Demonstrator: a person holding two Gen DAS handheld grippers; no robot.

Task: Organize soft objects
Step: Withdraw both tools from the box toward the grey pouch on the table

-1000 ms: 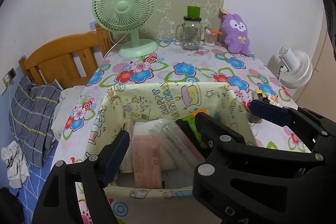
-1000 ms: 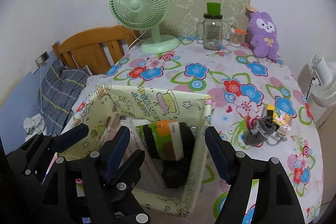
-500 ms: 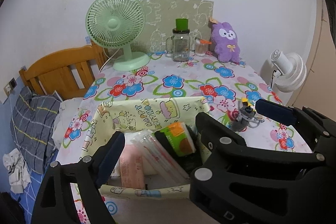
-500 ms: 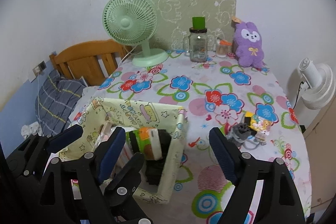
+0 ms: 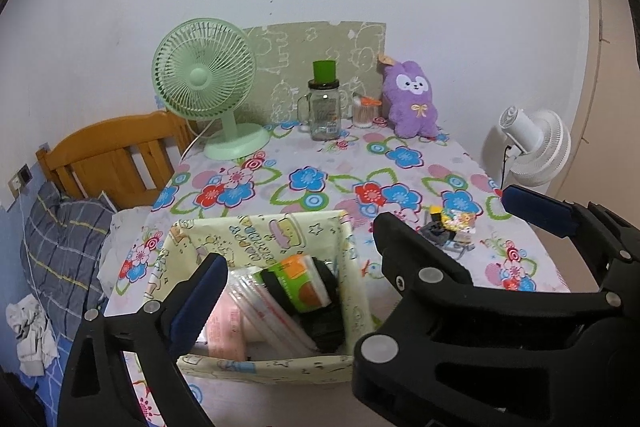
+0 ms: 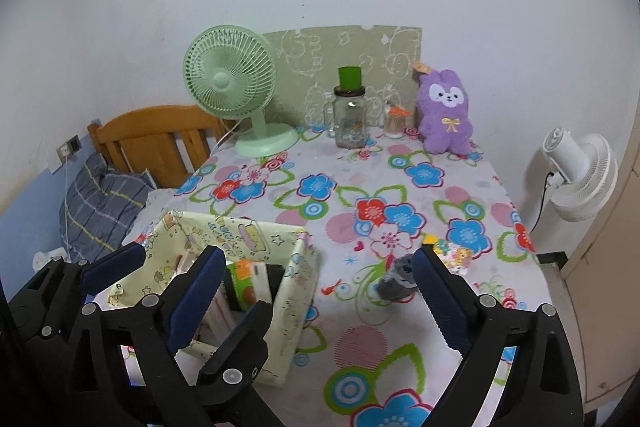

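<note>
A pale yellow fabric storage box [image 5: 256, 235] [image 6: 296, 291] sits at the near left of the floral table [image 5: 340, 183]. It holds a pink packet [image 5: 224, 327], clear tubes, a green and orange pack [image 5: 302, 281] [image 6: 246, 283] and a dark item. A small pile of grey socks and colourful soft bits [image 5: 450, 231] [image 6: 400, 279] lies right of the box. A purple plush bunny [image 5: 412, 103] [image 6: 446, 115] sits at the far edge. My left gripper [image 5: 296, 291] is open and empty above the box. My right gripper [image 6: 316, 291] is open and empty, its right finger beside the socks.
A green desk fan [image 5: 208, 87], a glass mug jar with green lid [image 5: 324, 111] and a small cup [image 5: 362, 111] stand at the back against a patterned board. A white fan [image 5: 528, 147] is off the right edge. A wooden bed headboard [image 5: 112, 151] and plaid pillow are left.
Both grippers have pulled back and risen from the box, staying open. The box and socks look smaller and farther, and more of the table shows.
</note>
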